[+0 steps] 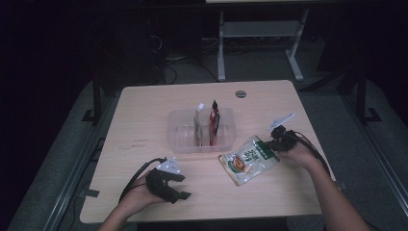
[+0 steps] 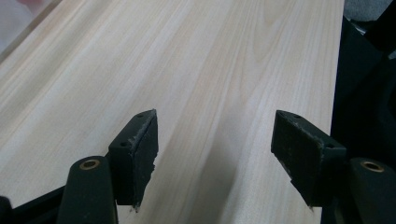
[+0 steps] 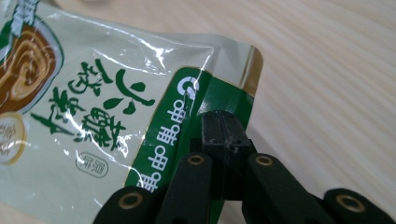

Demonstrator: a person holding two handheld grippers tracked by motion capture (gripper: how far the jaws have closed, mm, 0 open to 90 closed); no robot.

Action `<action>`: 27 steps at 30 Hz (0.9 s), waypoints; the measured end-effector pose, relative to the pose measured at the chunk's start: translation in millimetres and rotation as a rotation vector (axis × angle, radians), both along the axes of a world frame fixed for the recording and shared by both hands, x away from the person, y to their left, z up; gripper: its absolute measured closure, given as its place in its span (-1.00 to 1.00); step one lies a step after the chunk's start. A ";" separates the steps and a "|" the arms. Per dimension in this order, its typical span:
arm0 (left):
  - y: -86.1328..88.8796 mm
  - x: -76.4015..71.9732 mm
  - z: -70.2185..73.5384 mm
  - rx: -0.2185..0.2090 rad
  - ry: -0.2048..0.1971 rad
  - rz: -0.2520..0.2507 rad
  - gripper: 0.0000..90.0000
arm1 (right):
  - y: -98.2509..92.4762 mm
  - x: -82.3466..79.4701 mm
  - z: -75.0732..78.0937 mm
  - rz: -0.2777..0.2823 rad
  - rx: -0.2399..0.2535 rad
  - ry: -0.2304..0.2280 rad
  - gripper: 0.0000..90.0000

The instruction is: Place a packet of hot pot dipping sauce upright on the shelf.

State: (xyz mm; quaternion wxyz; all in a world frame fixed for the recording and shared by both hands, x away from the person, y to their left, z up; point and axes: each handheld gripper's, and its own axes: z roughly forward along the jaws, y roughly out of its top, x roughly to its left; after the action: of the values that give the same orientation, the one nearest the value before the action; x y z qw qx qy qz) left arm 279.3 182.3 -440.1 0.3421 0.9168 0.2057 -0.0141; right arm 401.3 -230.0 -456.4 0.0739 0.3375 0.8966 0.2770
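right gripper (image 3: 224,126) – fingers clenched on snack packet (image 1: 248,160) edge | left gripper (image 2: 215,149) – fingers released over table (image 2: 224,56)

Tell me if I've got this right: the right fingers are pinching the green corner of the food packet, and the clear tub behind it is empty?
Not quite. The clear tub isn't empty: the high view shows two upright sachets in it. The rest is right: the right gripper pinches the packet corner.

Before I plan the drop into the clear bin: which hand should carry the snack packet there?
Right. The right claw is shut on the snack packet beside the clear bin; the left claw stands open over bare table.
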 end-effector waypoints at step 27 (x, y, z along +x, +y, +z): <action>-48.2 48.6 -12.4 0.004 -0.035 -0.040 -0.24 | 98.4 -46.9 -2.1 0.345 0.051 0.009 1.00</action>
State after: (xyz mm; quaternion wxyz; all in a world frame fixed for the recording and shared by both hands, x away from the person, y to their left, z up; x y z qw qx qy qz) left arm 327.9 134.2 -452.5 0.3433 0.9215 0.1814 -0.0043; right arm 354.5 -131.6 -458.5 0.0124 0.1814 0.9343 0.3066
